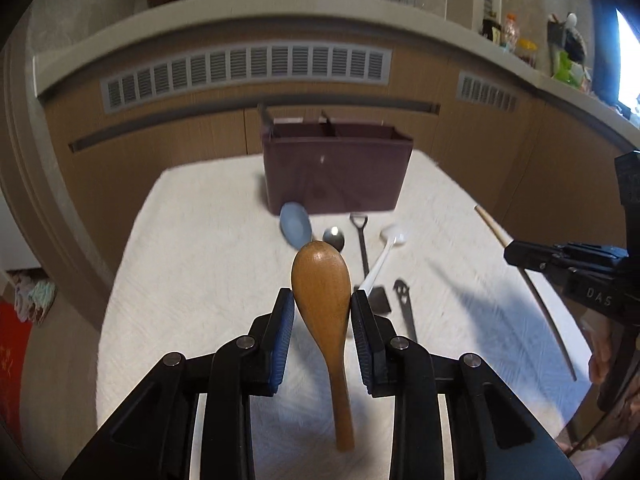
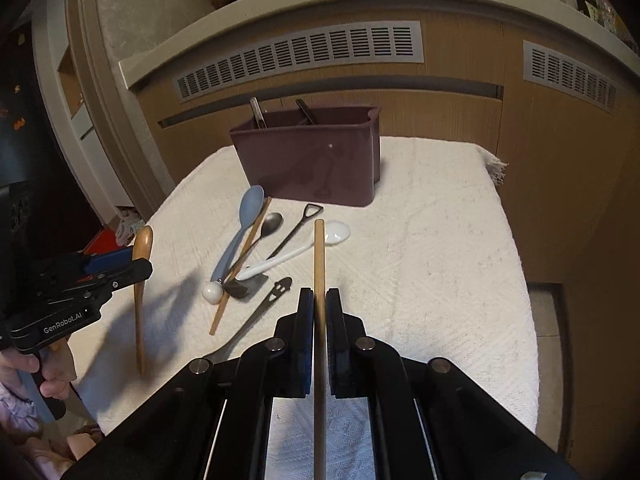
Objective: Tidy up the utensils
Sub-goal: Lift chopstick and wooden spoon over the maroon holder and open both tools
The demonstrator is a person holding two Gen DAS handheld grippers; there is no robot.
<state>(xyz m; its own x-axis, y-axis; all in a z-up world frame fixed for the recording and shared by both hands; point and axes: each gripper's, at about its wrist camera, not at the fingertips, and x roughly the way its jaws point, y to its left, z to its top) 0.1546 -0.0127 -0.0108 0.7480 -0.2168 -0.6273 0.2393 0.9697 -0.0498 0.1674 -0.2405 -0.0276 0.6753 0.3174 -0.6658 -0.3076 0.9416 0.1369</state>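
Utensils lie scattered on the surface (image 2: 420, 240), which we see covered by a white woven cloth with a fringe at its far right corner. Among them we find a blue spoon (image 2: 244, 224), a small metal spoon (image 2: 272, 222), a loose chopstick (image 2: 240, 272), a black shovel-shaped spoon (image 2: 296, 230), a white spoon (image 2: 312, 242) and a dark utensil with a cut-out face (image 2: 276, 292), all close together near the cloth's middle. Behind them stands a dark maroon organizer (image 2: 312, 160) with a divider, and two handles stick up from its far side. Our left tongs (image 1: 322, 308) are clenched on a wooden spoon (image 1: 322, 292), bowl forward and handle hanging down, raised above the cloth. Our right tongs (image 2: 319, 300) are clamped tight on a wooden chopstick (image 2: 319, 256) that runs straight out between the pads. Beyond the surface we see a wood-panelled cabinet wall (image 2: 460, 120) with grey ventilation grilles (image 2: 304, 56) under a pale ledge (image 1: 240, 20), where bottles and bags sit at the right. A hand (image 2: 44, 372) grips the left handle.
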